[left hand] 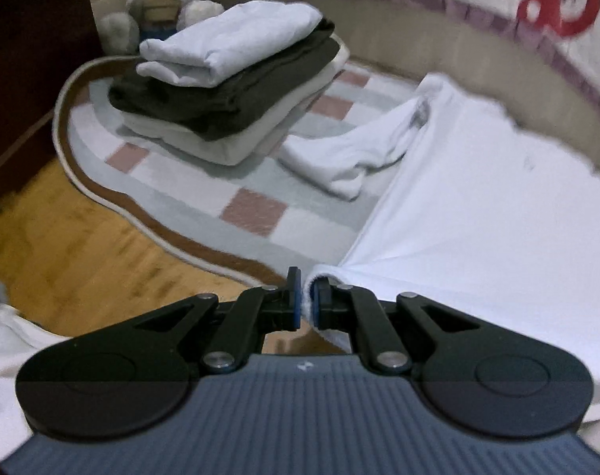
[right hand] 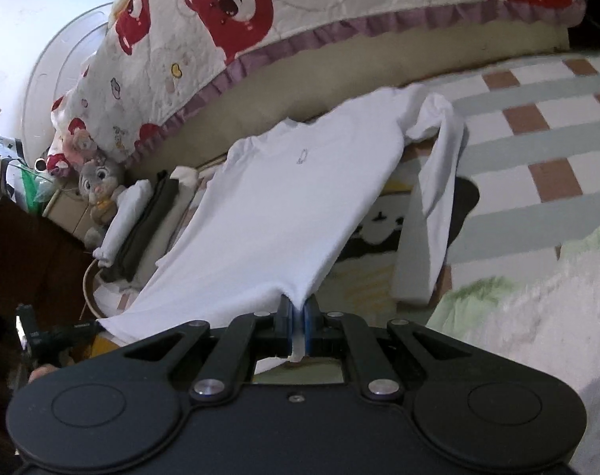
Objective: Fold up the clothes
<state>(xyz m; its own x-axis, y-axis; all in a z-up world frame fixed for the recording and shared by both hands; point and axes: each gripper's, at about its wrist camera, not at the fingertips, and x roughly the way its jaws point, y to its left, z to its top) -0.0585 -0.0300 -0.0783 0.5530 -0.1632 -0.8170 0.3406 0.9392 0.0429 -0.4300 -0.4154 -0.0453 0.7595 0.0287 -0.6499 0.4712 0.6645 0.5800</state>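
Left wrist view: left gripper (left hand: 307,304), jaws pinching the hem corner of white long-sleeved cotton shirt (left hand: 478,198), cloth stretched taut toward 1 o'clock. Stack of folded garments, pale blue over dark brown over cream (left hand: 236,79), at 11 o'clock on checked pink-and-grey rug (left hand: 204,194).

Right wrist view: right gripper (right hand: 298,326), jaws clamped on the opposite hem corner of the shirt (right hand: 292,213); body spread flat, collar toward 12 o'clock, one sleeve (right hand: 438,198) trailing at 2 o'clock.

Handling judgement: keep equal tension at both corners, hem level, sleeves tucked inward before folding toward collar.

Markings: small grey chest emblem (right hand: 302,156), unreadable; no legible writing.
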